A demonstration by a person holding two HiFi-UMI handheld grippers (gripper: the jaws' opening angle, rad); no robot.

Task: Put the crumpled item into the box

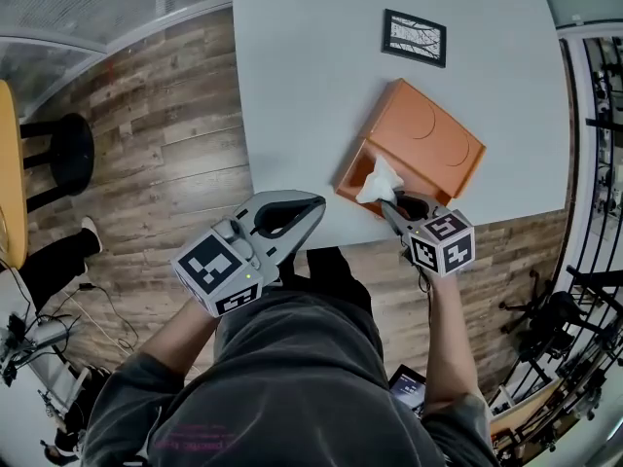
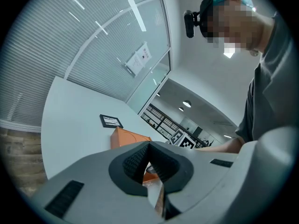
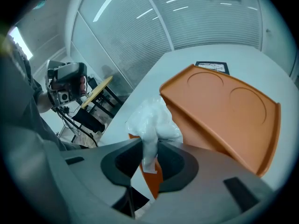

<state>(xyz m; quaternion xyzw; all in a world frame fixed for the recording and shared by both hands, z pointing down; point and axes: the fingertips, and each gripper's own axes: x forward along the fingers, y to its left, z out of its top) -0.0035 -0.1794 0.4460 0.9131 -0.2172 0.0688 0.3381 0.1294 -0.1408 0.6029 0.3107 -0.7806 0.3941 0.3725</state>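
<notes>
An orange box (image 1: 421,139) lies on the white table (image 1: 302,95), its lid (image 3: 224,108) propped up at a slant. My right gripper (image 1: 391,203) is shut on a white crumpled item (image 1: 378,181), pinching its lower tail. In the right gripper view the crumpled item (image 3: 152,119) sticks up between the pads, right over the box's open near end. My left gripper (image 1: 313,205) hovers at the table's front edge, left of the box. In the left gripper view its pads meet with nothing between them, and the box (image 2: 127,137) shows beyond.
A small black-framed card (image 1: 414,37) lies on the table behind the box. A black stool (image 1: 60,154) and a round wooden tabletop (image 1: 10,183) stand on the plank floor at the left. Metal railings (image 1: 596,125) run along the right side.
</notes>
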